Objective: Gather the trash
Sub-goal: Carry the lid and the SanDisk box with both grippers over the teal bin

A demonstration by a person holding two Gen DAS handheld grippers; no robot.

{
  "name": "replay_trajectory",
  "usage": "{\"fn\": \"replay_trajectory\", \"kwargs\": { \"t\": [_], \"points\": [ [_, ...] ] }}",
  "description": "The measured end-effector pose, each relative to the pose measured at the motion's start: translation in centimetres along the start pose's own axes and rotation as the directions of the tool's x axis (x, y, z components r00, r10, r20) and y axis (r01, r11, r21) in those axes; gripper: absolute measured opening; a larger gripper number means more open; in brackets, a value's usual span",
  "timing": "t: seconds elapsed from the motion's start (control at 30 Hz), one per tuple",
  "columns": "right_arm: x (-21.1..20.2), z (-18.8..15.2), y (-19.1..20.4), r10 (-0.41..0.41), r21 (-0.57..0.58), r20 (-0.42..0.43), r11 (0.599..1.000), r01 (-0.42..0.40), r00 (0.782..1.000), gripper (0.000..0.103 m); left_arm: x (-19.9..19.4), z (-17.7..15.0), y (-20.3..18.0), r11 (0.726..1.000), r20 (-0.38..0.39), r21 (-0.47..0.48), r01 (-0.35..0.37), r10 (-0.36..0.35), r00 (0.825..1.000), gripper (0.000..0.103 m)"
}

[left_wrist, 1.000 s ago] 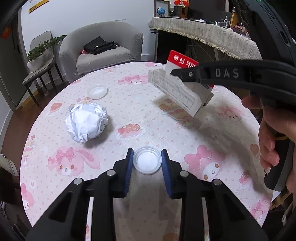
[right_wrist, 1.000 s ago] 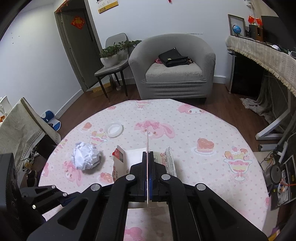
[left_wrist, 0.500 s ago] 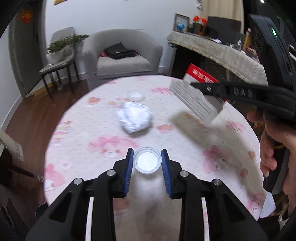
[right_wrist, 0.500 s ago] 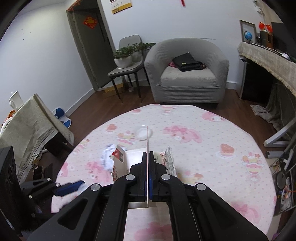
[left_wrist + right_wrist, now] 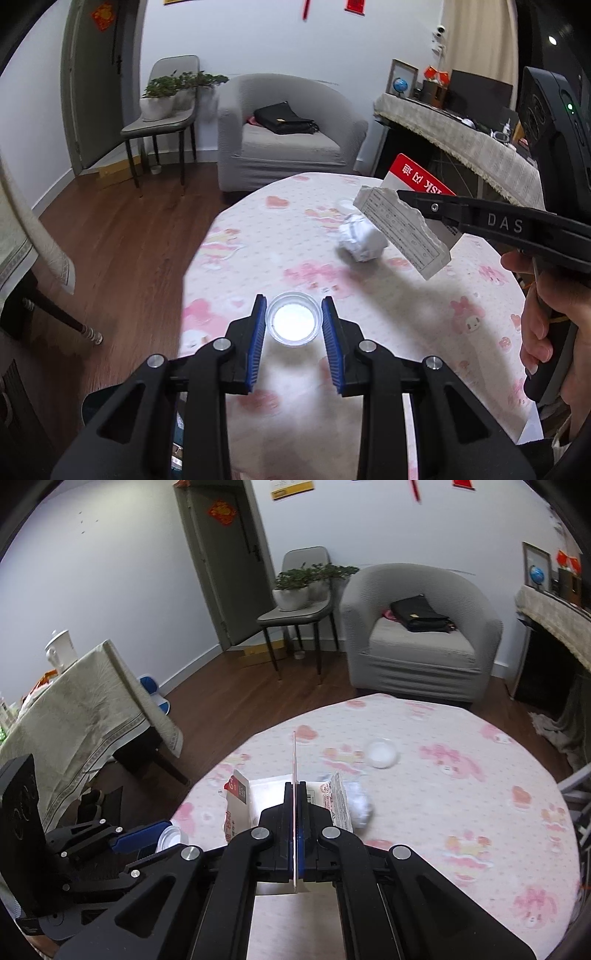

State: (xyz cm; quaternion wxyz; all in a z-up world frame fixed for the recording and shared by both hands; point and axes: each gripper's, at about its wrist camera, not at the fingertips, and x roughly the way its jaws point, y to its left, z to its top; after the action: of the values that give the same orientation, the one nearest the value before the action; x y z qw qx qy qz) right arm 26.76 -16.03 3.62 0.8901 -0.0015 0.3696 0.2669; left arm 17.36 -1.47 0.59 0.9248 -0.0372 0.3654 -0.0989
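Trash: plastic lid pinched in left claw; torn carton pinched in right claw.
Remaining: crumpled paper ball, second lid on bench.
Advice: keep both pinches firm in transit.

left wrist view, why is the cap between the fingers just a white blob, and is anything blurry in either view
Left wrist view: the plastic cap in the left gripper is blown out by glare, its inside detail lost; the tablecloth print is smeared. Right wrist view: the paper ball and second cap look soft, while the right gripper and its carton stay sharp.
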Motion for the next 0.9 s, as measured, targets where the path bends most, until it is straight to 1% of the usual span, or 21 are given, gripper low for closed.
{"fn": "replay_trajectory", "kwargs": {
  "t": [0.13, 0.4, 0.63, 0.9],
  "points": [
    [1.3, -0.1, 2.0, 0.018, -0.022, -0.02, 1.0, -0.019, 1.0, 0.001, -0.6, -0.7, 2.3, 1.0, 0.001, -0.026, -0.017, 0.017, 1.0, 0.032],
    [3.7, -0.2, 6.3, 0.047, -0.083, -0.056, 0.995, -0.052, 0.997, 0.001, -2.0, -1.5, 7.3, 0.993, 0.007, -0.11, -0.053, 0.054, 0.999, 0.032],
    [5.4, -0.4, 10.1, 0.076, -0.135, -0.088, 0.987, -0.088, 0.993, 0.001, -3.2, -2.2, 9.8, 0.987, 0.012, -0.14, -0.082, 0.085, 0.996, 0.032],
    [7.7, -1.0, 14.4, 0.114, -0.176, -0.126, 0.975, -0.135, 0.986, 0.001, -3.7, -4.8, 13.8, 0.977, -0.037, -0.165, -0.135, 0.131, 0.991, 0.032]
  ]
}}
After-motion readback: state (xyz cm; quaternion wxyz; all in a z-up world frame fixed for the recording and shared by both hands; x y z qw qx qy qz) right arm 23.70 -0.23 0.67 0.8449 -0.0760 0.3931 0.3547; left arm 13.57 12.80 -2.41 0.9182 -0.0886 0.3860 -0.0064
